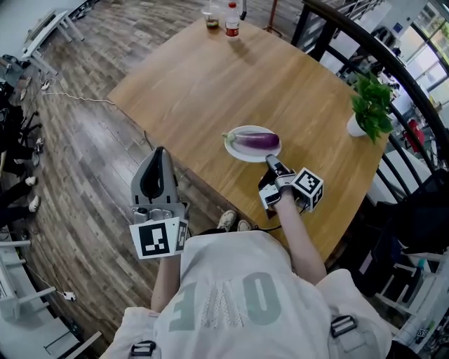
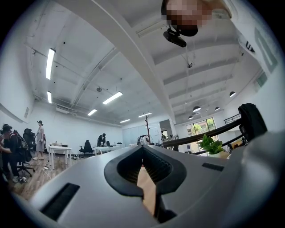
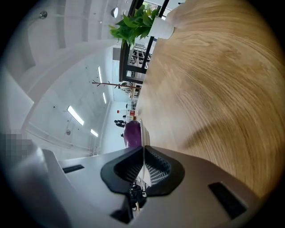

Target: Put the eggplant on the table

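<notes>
Eggplant (image 1: 256,141) lies lengthwise on a white plate (image 1: 235,148) near the front edge of the wooden tabletop (image 1: 210,77) in the head view; we hold the right gripper (image 1: 270,161) low over the wood with its tips right at the plate's near rim, though we cannot tell whether they touch it; the left gripper (image 1: 159,151) hangs off the tabletop's left edge, above the plank floor (image 1: 84,140), well apart from the plate; a potted plant (image 1: 370,105) stands at the right edge, and a bottle (image 1: 232,19) and a cup (image 1: 211,17) stand side by side at the far edge.

Left gripper view: we see its jaws pressed together with nothing between them, only a thin sliver of wood showing through the slit; it points about level across a large white room, with the plant off to the right and a few people standing by desks in the distance.

Right gripper view: the picture is turned on its side, the tabletop filling the right half; the jaws are pressed together and empty; just beyond their tips we see the eggplant's purple end on the plate, whose thin white rim lines up with the seam between the jaws; the plant shows at the top.
</notes>
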`<state>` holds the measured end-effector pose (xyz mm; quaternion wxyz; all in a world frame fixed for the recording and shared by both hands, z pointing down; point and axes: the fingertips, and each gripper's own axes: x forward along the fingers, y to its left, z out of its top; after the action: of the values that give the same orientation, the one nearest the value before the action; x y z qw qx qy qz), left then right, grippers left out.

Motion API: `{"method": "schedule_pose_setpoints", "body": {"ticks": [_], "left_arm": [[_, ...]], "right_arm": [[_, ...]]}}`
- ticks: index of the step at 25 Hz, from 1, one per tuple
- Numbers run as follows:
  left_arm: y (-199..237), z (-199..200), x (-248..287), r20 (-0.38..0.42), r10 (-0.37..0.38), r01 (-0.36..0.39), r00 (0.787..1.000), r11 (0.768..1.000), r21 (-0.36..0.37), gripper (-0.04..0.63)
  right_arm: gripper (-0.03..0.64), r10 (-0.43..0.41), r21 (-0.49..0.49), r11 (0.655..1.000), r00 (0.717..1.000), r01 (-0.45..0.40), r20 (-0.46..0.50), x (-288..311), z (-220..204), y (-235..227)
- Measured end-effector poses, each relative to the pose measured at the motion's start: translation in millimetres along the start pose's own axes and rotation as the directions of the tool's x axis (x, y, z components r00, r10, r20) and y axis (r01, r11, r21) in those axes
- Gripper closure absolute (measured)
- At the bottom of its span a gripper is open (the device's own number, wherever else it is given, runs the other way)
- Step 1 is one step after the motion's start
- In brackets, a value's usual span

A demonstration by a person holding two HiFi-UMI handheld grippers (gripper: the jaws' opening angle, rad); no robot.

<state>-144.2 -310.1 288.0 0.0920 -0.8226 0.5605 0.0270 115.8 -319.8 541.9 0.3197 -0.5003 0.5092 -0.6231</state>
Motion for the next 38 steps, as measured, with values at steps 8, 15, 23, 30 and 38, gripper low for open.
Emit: {"method": "schedule_pose_setpoints", "body": {"ticks": [8, 15, 23, 30, 38], "left_arm": [[7, -1, -6, -0.016, 0.019, -0.019, 1.000, 1.000, 0.018, 0.588], [19, -4, -14, -0.033, 0.053, -0.051, 0.998, 0.998, 0.042, 0.588], [30, -8, -20, -0.049, 0.083, -0.081, 0.995, 0.996, 0.047, 0.588], [38, -11, -22, -0.057, 0.104, -0.102, 0.993, 0.994, 0.047, 0.588], [41, -13, -25, -0.062, 0.114, -0.112, 0.992, 0.993, 0.042, 0.588]], "right_arm": [[0.591, -0.024, -0.007, 1.000, 1.000, 0.024, 0.007, 17, 7, -22], [0.591, -0.034, 0.000, 0.999, 0.999, 0.034, -0.011, 37, 7, -40], [0.591, -0.071, 0.033, 0.997, 0.997, 0.071, -0.013, 46, 5, -56], [0.591, -0.161, 0.048, 0.986, 0.987, 0.160, 0.028, 49, 7, -71], [0.586, -0.209, 0.008, 0.978, 0.976, 0.209, 0.059, 45, 8, -75]]}}
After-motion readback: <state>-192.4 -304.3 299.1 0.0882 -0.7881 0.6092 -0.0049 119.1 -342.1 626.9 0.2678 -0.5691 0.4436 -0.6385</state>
